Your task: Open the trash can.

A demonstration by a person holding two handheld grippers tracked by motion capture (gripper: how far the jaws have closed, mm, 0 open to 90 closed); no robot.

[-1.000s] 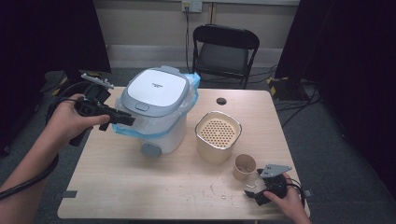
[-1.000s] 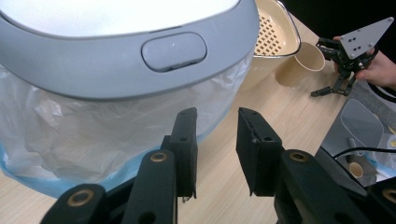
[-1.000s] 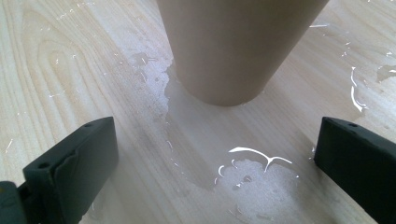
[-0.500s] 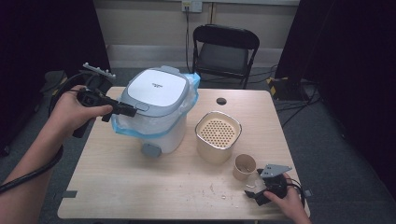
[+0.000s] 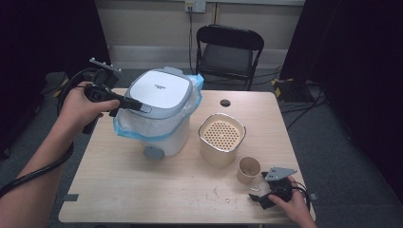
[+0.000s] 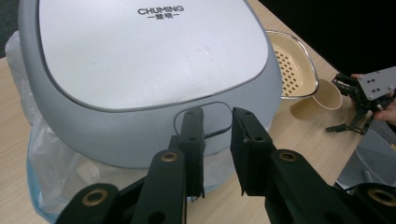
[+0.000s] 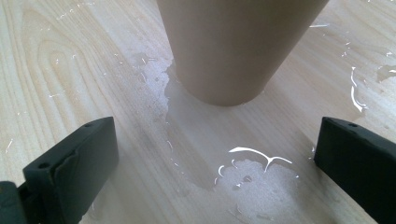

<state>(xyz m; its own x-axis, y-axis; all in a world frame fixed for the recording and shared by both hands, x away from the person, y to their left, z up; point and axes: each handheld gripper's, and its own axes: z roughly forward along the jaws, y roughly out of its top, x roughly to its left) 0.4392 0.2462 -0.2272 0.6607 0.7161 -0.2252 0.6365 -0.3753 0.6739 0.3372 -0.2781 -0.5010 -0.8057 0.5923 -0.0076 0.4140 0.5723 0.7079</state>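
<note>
The left tongs sit right at the front edge of the bin lid. Their tips are by the small tab on the lid. The two jaws have just been closing and are now near each other, with a small gap between them. I cannot tell if they press on the tab. The bin is just past the left tongs, and a blue-white bag hangs out under its lid.

The right tongs are wide open and rest low on the desk. A cup stands just in front of them, not between the jaws. Wet spots lie on the desk between the jaws.

The basket stands between the two tongs, next to the cup.

There is one bin, one bag, one basket, one cup, one chair and two tongs.
</note>
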